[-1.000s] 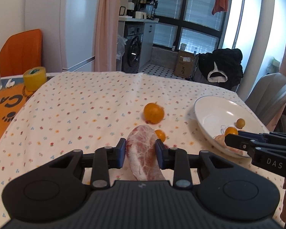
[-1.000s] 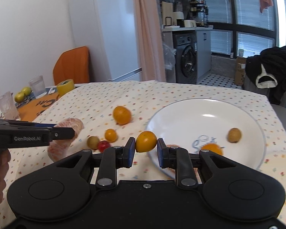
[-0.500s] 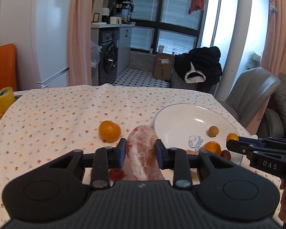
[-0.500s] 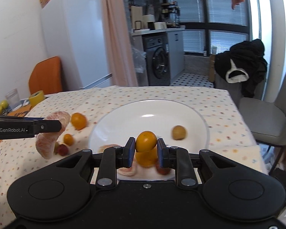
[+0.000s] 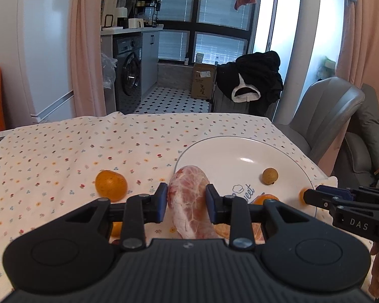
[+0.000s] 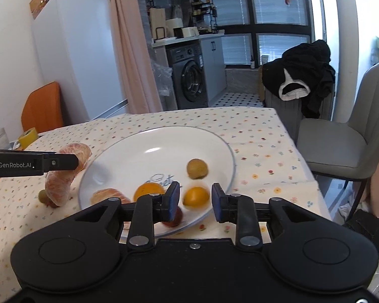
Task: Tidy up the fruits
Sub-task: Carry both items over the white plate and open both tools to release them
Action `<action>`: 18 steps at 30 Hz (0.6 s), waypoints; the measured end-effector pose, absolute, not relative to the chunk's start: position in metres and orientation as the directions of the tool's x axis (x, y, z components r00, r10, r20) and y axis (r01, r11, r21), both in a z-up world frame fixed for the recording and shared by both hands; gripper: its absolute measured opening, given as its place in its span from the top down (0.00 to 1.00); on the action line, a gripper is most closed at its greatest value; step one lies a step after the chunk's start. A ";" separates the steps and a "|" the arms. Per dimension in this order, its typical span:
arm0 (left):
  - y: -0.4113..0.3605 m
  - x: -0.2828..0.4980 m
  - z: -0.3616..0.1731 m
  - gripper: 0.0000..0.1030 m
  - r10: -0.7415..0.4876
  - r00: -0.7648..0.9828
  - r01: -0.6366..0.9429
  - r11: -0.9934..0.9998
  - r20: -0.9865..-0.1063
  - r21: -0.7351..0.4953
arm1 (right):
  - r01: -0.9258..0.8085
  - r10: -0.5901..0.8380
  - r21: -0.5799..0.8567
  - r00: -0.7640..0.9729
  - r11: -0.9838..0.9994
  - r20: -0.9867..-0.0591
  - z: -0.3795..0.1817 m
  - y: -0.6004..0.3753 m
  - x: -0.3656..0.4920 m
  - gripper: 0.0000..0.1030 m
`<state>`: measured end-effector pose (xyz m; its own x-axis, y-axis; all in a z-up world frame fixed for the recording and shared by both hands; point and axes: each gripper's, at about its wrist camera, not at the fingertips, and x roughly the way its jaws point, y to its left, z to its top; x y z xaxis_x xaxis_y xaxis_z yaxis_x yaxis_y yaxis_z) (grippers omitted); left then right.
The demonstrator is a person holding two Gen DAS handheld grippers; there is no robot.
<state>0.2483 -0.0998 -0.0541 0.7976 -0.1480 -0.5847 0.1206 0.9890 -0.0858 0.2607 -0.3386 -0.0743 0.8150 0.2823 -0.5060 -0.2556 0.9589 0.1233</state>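
Left tool (image 5: pixel 187 203): clamped on a peeled pomelo wedge (image 5: pixel 190 202), pads pressed to both its sides. Wedge is held just over the near-left rim of the plate (image 5: pixel 214 149), at about 7 o'clock of it. From the right wrist view the same wedge (image 6: pixel 63 174) hangs curved from the left tool (image 6: pixel 75 162), beside the plate's 9 o'clock edge and above the cloth.

Right tool (image 6: pixel 194 200): jaws parted fairly wide, nothing gripped. A small orange fruit (image 6: pixel 196 196) shows in the gap between the pads, blurred, touching neither pad, over the plate's 6 o'clock area.

On the plate (image 6: pixel 222 149): a brown longan (image 6: pixel 197 168) near 3 o'clock, an orange (image 6: pixel 149 191) at about 7 o'clock, a pomelo piece (image 6: pixel 108 195) at 8 o'clock, a red fruit (image 6: pixel 174 218) by the near rim, partly hidden behind the left pad.

On the counter's flowered cloth (image 5: pixel 63 151): a mandarin (image 5: pixel 111 185) at 9 o'clock of the plate, well apart from it. A small green fruit (image 6: pixel 41 196) lies under the hanging wedge.
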 end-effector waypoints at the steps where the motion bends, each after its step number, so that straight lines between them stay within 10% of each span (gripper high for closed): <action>1: -0.101 0.251 -0.055 0.71 -0.150 0.796 0.122 0.989 -0.587 -0.088 | -0.254 0.284 0.129 0.813 0.959 -0.508 -0.075 -0.339 0.262 0.72; 18: -0.108 0.277 -0.052 0.66 -0.159 0.807 0.098 0.986 -0.568 -0.137 | -0.259 0.306 0.164 0.812 0.952 -0.496 -0.077 -0.350 0.261 0.70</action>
